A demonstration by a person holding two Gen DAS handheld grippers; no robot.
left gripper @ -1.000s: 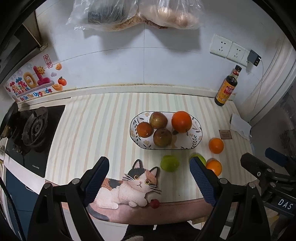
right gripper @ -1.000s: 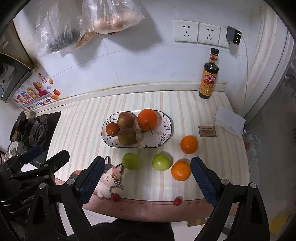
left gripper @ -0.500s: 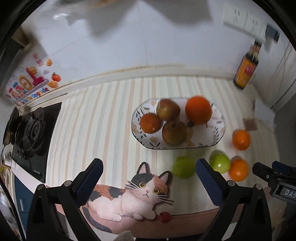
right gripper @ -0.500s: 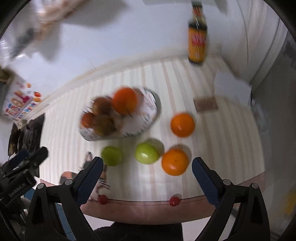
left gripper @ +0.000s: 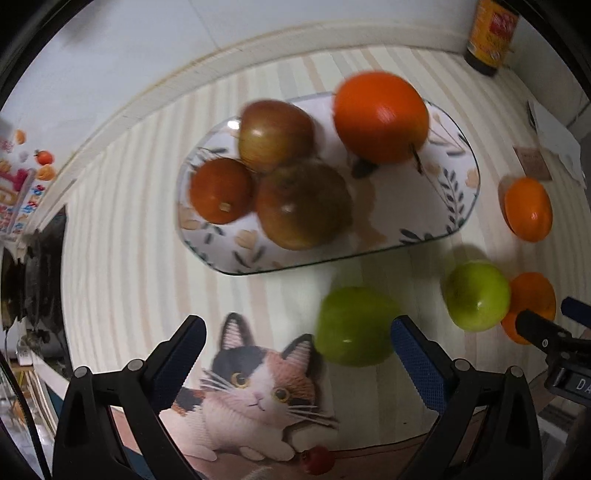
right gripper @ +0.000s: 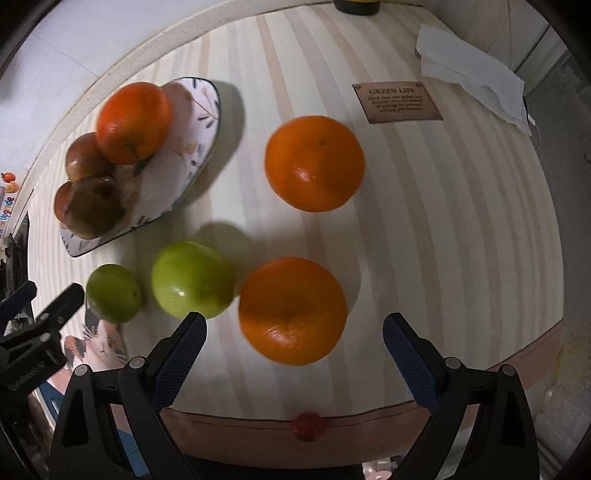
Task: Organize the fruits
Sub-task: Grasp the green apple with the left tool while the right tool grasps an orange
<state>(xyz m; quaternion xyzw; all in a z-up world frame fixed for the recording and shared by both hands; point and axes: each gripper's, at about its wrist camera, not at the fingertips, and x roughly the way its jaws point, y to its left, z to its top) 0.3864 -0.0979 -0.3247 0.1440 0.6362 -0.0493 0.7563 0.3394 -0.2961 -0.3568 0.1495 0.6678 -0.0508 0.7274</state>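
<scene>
An oval leaf-patterned plate (left gripper: 454,206) holds a large orange (left gripper: 380,116), a small orange and two brownish apples (left gripper: 303,206). Two green apples and two oranges lie loose on the striped mat. My left gripper (left gripper: 295,350) is open, just above the nearer green apple (left gripper: 354,326), which lies toward its right finger. My right gripper (right gripper: 293,350) is open over the near orange (right gripper: 291,310), which sits between its fingers. The second green apple (right gripper: 190,278) lies by the right gripper's left finger. The far orange (right gripper: 314,162) lies beyond.
A cat picture (left gripper: 255,384) is printed at the mat's front edge. A soy sauce bottle (left gripper: 489,33) stands at the back wall. A folded tissue (right gripper: 472,74) and a brown label (right gripper: 397,101) lie at the right. A gas hob (left gripper: 37,277) is at the left.
Both grippers have dropped down and forward toward the loose fruit, so the fruit looks much larger. The left now hangs over a green apple, the right over the near orange.
</scene>
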